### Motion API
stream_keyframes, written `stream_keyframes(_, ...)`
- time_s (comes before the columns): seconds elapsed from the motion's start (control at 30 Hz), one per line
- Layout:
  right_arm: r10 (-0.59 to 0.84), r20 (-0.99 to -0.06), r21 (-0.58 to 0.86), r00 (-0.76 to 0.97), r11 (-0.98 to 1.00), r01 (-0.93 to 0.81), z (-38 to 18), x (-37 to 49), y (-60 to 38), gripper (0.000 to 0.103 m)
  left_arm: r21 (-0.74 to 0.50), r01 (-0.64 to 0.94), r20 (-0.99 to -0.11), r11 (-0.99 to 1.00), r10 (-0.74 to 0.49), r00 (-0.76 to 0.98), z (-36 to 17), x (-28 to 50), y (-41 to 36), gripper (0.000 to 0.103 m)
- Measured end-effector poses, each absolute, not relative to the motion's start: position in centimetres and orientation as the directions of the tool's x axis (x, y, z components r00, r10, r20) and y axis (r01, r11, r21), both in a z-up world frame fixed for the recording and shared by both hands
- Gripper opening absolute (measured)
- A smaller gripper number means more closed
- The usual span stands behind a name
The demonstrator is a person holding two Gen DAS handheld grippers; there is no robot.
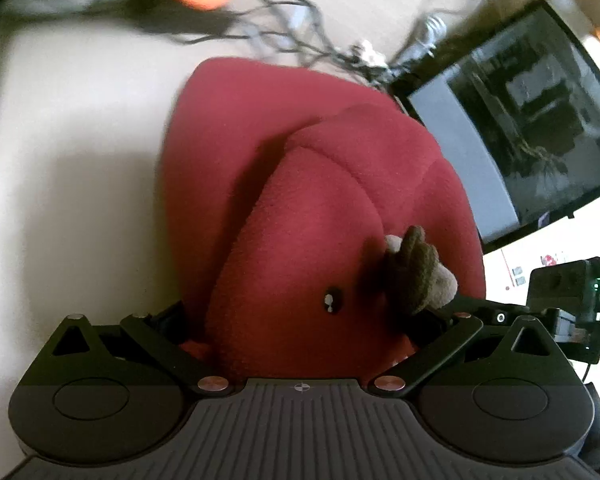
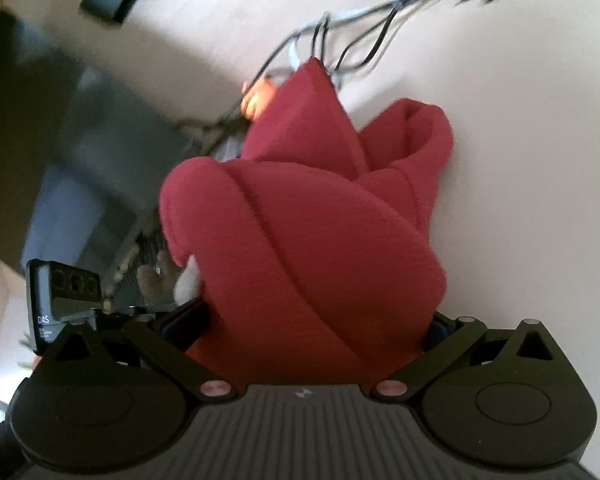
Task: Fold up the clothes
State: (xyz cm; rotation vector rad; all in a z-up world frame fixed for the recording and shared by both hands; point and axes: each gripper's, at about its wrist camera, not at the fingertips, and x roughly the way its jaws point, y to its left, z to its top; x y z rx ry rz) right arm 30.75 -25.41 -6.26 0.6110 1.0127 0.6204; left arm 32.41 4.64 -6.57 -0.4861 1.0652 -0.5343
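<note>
— Nearest to us, in the left wrist view, the left gripper (image 1: 300, 320) has a thick bunch of the red fleece garment (image 1: 320, 184) pinched between its jaws. Would we call that a real hold?

— We would. The cloth fills the gap, and the rest hangs away toward the pale table (image 1: 80, 140), so we judge it lifted, not spread. A small brown plush antler (image 1: 416, 272) and a sewn eye (image 1: 333, 300) sit just above the right-hand jaw.

— And the monitor (image 1: 532, 120) to the right, the cables (image 1: 284, 12) beyond?

— Only surroundings, and blurred. Moving to the right wrist view, the right gripper (image 2: 316, 328) is likewise clamped on the same garment (image 2: 300, 232), which bulges up in rounded, ribbed rolls with an open cuff or hem (image 2: 424, 128) at the far end.

— So how far along are we?

— Early or midway, by our reading. No flat, squared fold shows; the fleece is bunched and soft, thick enough to spring back. Laying it flat on the table (image 2: 520, 160) and making creases remains.
</note>
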Motion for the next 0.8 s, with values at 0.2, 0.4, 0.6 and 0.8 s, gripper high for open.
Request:
stream_keyframes(0.2,0.651,-0.547,0.721,0.526,0.686,-0.099,-5.9,33.4,-31.7,0.103,-0.583,0.306,-0.674,0.753,-0.658,0.335,-4.9,39.9,-3.8,0.103)
stream_keyframes(0.4,0.544,-0.56,0.668,0.625,0.743,-0.048,-6.3,37.5,-37.1,0.103,-0.51,0.392,-0.688,0.765,-0.637,0.348,-4.8,46.8,-11.2,0.103)
stream_keyframes(0.6,0.485,-0.572,0.625,0.662,0.78,-0.031,-7.6,40.3,-38.2,0.103,-0.511,0.332,-0.7,0.793,-0.608,0.375,-6.1,48.7,-12.5,0.103)
stream_keyframes(0.8,0.469,-0.585,0.589,0.662,0.806,-0.051,-7.6,41.3,-37.4,0.103,-0.487,0.3,-0.722,0.82,-0.571,0.39,-5.4,48.9,-10.9,0.103)
